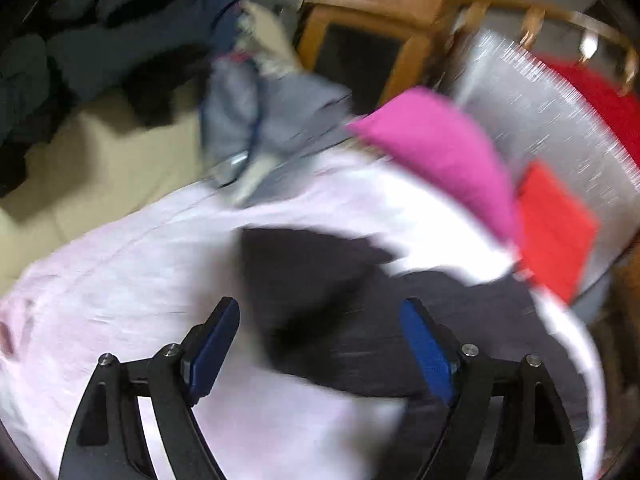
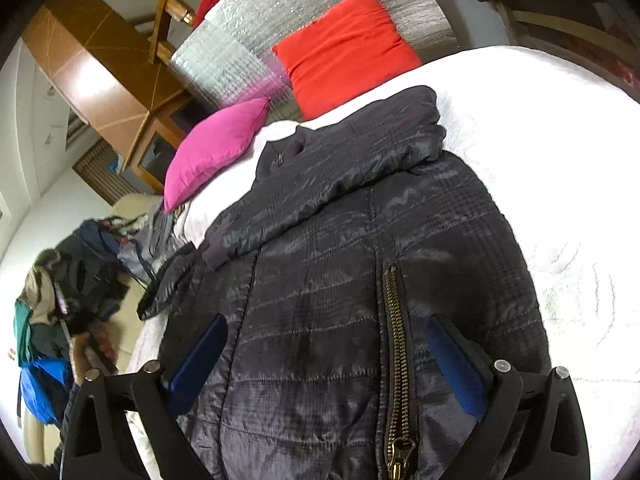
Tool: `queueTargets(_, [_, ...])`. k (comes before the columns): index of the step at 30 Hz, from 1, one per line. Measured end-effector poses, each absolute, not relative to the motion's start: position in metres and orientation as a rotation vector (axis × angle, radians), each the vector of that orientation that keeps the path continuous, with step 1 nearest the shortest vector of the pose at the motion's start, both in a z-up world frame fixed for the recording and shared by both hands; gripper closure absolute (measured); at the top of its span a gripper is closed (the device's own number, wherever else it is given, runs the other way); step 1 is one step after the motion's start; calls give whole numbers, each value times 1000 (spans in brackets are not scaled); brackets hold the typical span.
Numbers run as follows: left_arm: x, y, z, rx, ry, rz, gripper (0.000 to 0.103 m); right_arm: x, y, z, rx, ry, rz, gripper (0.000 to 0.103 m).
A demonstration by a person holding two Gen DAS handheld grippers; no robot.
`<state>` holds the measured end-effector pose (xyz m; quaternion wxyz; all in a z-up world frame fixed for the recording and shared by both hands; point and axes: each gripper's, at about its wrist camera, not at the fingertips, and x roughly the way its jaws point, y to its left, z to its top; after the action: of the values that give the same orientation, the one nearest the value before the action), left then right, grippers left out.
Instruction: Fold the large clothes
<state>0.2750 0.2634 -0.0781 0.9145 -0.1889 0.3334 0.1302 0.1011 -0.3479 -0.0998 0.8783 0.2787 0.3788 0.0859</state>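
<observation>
A dark quilted jacket point(image 2: 340, 264) with a brass zip lies on the white bed cover point(image 2: 560, 160), one sleeve folded across its chest. My right gripper point(image 2: 324, 328) is open just above the jacket's lower front, fingers either side of the zip. In the blurred left wrist view my left gripper point(image 1: 320, 312) is open over the edge of the jacket point(image 1: 360, 320) on the bed cover point(image 1: 120, 280). Neither gripper holds anything.
A pink cushion point(image 2: 216, 152) and a red cushion point(image 2: 344, 52) lean on a silver headboard point(image 2: 240, 40) at the bed's far end. A heap of other clothes point(image 2: 80, 272) sits on a cream seat left of the bed. Wooden furniture point(image 1: 360, 32) stands beyond.
</observation>
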Motion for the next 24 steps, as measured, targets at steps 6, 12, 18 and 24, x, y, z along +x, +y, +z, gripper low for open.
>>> queueTargets(6, [310,244,-78,-71,752,254,20,109,-335,-111,585,824,173,2])
queueTargets(12, [360,212,-97,188,877,307,20,110,-327,-100,553,800,200,2])
queueTargets(18, [392,201,-128,378,1037,373,45,106,-343,-109,606,806,177,2])
queueTargets(24, [393,216,-119,229,1049,383,98,98,-361,-108,616,787,162,2])
